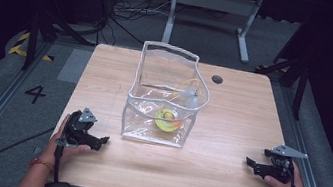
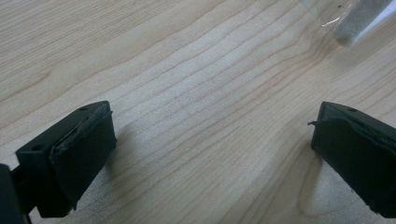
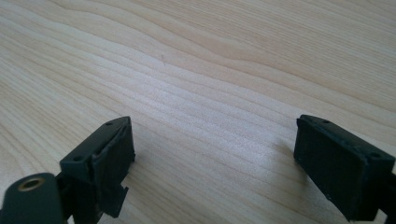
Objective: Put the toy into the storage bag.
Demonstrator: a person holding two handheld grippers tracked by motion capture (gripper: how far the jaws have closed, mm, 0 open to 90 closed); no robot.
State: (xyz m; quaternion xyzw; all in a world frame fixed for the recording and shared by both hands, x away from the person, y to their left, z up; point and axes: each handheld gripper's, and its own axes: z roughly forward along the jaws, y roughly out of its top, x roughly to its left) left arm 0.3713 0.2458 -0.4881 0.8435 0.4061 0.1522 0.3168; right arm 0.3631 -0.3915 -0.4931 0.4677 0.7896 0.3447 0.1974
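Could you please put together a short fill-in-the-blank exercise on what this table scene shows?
1. The yellow-green round object lies inside the clear plastic ____.
2. In both gripper views, the surface between each claw's jaws is bare ____.
3. The jaws of the left claw and the right claw stand ____.
4. The clear bag sits on the table, ____ the two claws.

Missing words: bag; wood; open; between

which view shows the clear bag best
The high view: the whole clear bag stands open-topped mid-table, a yellow-green thing inside. The left gripper view catches just a corner of it at its top right edge. The right gripper view looks at bare wood between open tongs.
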